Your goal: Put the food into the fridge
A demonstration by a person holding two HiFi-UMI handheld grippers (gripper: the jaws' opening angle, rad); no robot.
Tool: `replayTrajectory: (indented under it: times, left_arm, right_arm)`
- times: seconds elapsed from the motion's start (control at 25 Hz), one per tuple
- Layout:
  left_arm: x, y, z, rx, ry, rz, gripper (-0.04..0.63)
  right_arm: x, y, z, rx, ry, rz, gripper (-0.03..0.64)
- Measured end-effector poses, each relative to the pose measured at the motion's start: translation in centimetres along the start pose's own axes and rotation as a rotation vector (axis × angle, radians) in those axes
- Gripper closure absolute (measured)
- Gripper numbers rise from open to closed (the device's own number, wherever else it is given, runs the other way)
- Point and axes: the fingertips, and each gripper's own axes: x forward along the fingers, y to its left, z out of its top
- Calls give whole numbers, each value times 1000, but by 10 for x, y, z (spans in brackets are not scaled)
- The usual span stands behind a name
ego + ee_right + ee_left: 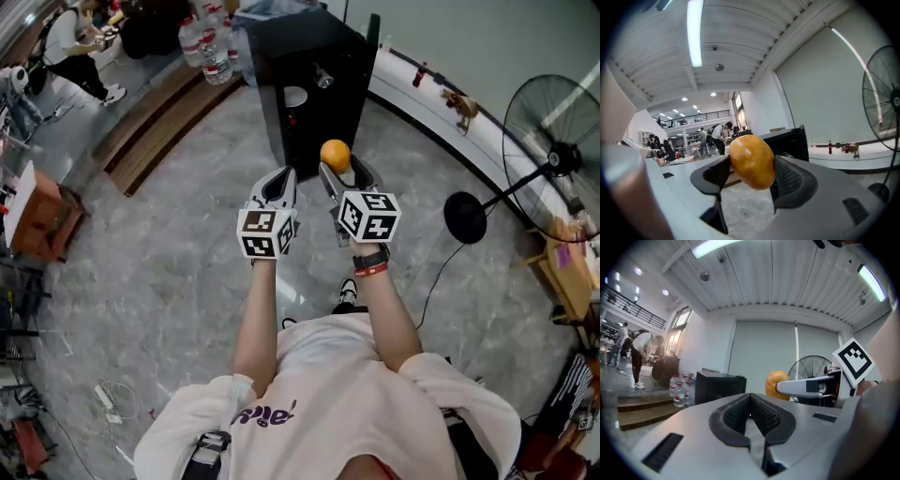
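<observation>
Fruit (752,161), round and orange, is sitting clamped between the two jaws of my right hand-held gripper (750,174), which are pressing on it from both sides. I am holding it raised in the air in front of me, with the black fridge (305,66) standing on the grey stone floor (187,253) just beyond it. My left hand-held gripper (280,180) is hovering just beside the right one at about the same height. Its jaws are lying fully together with nothing between them. Water bottles (208,45) are standing near the fridge's left side, and a standing fan (553,155) is resting well off to my right.
</observation>
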Motion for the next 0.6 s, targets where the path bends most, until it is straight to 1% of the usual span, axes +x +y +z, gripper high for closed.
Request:
replayTrajectory:
  times: [0.12,0.24,0.36,0.48,0.6]
  left_arm:
    - [51,-61,9,23,16,-78,577]
    - [88,-99,15,34,25,-144,577]
    - [128,-136,10,54,33,-229,577]
    - [169,-172,1,69,38,-269,577]
    - [208,-204,0,82,41,-306,577]
  right_arm:
    - [-28,-76,24,43,-26,-80,305]
    - [-47,-126,36,75,-41,-146,305]
    - [-61,-177,38,105,-61,-219,305]
    - [-68,-228,42,111,-76,-248,305]
    - [-74,-273,54,110,-93,-274,305]
